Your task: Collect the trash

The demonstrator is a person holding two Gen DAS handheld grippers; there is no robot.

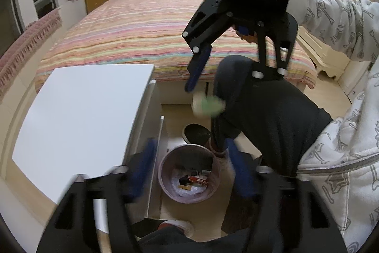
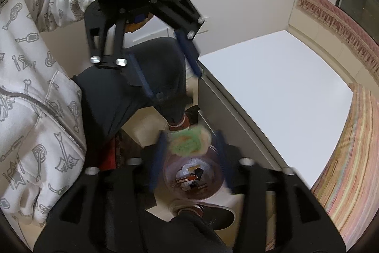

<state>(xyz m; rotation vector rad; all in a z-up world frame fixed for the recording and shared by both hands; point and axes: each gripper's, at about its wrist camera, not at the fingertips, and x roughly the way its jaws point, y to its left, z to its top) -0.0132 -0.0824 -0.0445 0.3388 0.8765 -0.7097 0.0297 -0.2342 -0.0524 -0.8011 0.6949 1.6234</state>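
Trash, a blurred green-and-white wad, hangs loose between your right gripper's spread jaws, above the bin. Left gripper gapes empty. You're at the drop; next, seek another piece.

Green-white wad in mid-air below right gripper, above lilac bin of trash

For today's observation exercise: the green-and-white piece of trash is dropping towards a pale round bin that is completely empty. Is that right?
Not quite. The bin is not empty: the left wrist view shows wrappers and paper inside. The green-and-white trash is blurred in the air above it, below the right claw.
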